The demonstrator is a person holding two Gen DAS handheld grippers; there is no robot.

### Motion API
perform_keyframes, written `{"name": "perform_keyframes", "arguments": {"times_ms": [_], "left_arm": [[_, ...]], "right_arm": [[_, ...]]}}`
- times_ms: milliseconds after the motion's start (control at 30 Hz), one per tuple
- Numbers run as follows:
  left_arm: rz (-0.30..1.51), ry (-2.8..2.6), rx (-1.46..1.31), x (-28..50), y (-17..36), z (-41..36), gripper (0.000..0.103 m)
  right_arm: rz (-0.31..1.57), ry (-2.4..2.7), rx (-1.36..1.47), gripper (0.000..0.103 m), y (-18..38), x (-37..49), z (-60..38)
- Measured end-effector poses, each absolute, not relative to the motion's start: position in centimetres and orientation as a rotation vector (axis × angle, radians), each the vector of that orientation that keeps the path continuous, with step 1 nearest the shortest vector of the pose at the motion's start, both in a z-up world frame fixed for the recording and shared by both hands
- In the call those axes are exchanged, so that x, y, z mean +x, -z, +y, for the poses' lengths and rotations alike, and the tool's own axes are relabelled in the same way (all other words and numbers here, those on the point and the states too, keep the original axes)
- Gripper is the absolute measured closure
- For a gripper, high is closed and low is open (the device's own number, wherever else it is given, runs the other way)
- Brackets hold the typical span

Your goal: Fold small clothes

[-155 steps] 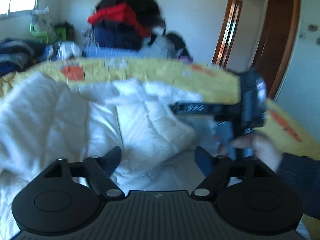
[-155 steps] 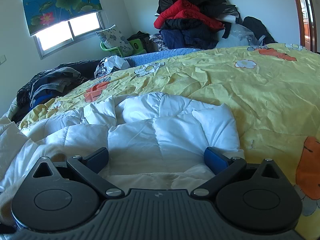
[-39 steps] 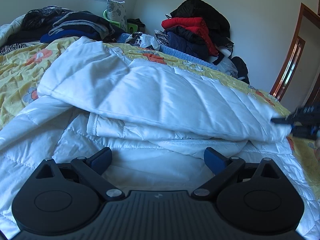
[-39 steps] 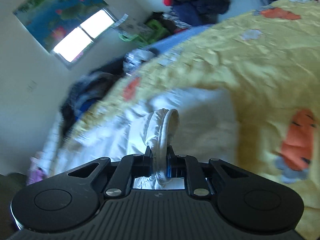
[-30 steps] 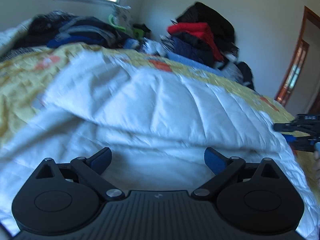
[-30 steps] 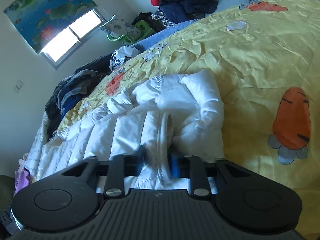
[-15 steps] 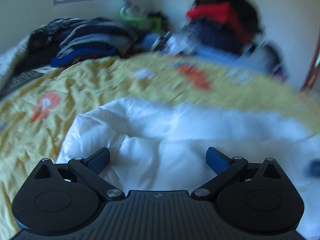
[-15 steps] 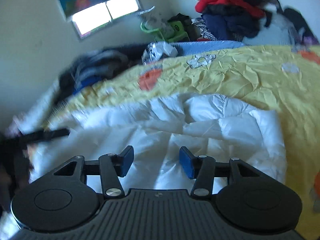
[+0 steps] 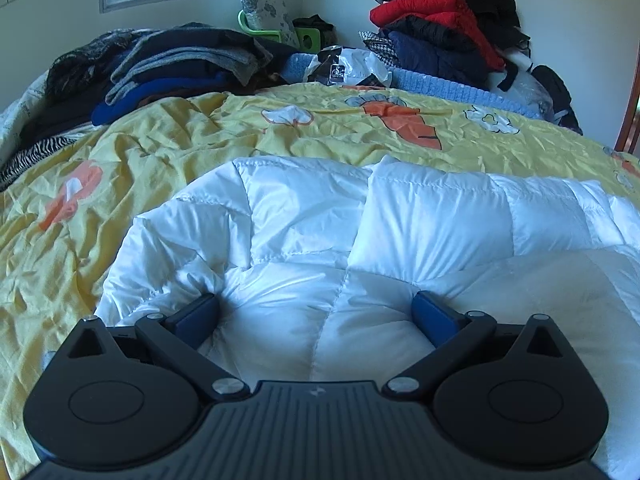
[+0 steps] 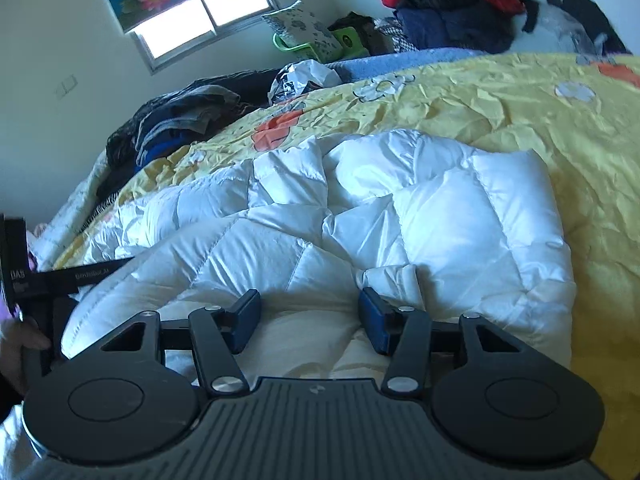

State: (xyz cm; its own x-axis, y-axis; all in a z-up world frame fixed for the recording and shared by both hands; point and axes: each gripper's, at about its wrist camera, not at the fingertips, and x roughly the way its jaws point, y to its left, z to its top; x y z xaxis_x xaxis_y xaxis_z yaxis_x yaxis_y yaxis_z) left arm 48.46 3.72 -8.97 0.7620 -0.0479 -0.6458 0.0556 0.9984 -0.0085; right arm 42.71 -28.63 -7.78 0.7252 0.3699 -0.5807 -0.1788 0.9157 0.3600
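A white quilted puffer garment [image 9: 400,224] lies folded over on the yellow bed cover [image 9: 120,152]. My left gripper [image 9: 316,316] is wide open, its blue pads resting down on the garment's near-left part. My right gripper [image 10: 310,314] is partly open and empty, low over the garment [image 10: 440,208], just above a folded edge. The left gripper's body [image 10: 40,280] and the hand on it show at the left edge of the right wrist view.
A pile of dark folded clothes [image 9: 168,64] sits at the back left of the bed. A stack of red, navy and black jackets [image 9: 440,32] stands at the back right. A plastic bag [image 9: 352,68] lies between them. Bare yellow cover [image 10: 580,128] lies right of the garment.
My right gripper let go of the garment's edge and opened. My left gripper swung left and settled low on the garment. The garment now lies folded and flatter.
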Motion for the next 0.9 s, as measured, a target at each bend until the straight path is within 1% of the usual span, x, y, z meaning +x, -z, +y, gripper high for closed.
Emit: {"name": "perform_keyframes", "arguments": {"times_ms": [133, 200, 267, 367, 433, 533, 700, 900], "left_arm": [[0.668, 0.002, 0.018, 46.4, 7.3, 4.2, 0.000], [0.617, -0.011, -0.011, 43.7, 5.8, 4.7, 0.000], [0.548, 0.029, -0.034, 40.9, 4.5, 4.9, 0.000], [0.529, 0.098, 0.026, 38.6, 3.8, 3.8, 0.000], [0.549, 0.142, 0.082, 38.0, 4.3, 2.4, 0.000], [0.559, 0.148, 0.167, 37.8, 5.8, 0.4, 0.000], [0.602, 0.165, 0.120, 38.7, 7.8, 0.8, 0.000], [0.627, 0.174, 0.087, 39.3, 8.6, 1.2, 0.000]], "right_arm": [[0.675, -0.242, 0.305, 0.045, 6.2, 41.0, -28.7], [0.621, -0.239, 0.367, 0.040, 5.1, 38.7, -29.2], [0.576, -0.286, 0.373, 0.033, 4.1, 36.3, -29.4], [0.549, -0.311, 0.349, 0.029, 3.1, 34.2, -29.3], [0.536, -0.334, 0.332, 0.028, 2.8, 34.0, -29.0], [0.576, -0.325, 0.296, 0.027, 3.1, 34.8, -28.1], [0.706, -0.332, 0.175, 0.025, 6.4, 35.9, -26.1], [0.683, -0.365, 0.182, 0.021, 7.6, 35.9, -26.1]]}}
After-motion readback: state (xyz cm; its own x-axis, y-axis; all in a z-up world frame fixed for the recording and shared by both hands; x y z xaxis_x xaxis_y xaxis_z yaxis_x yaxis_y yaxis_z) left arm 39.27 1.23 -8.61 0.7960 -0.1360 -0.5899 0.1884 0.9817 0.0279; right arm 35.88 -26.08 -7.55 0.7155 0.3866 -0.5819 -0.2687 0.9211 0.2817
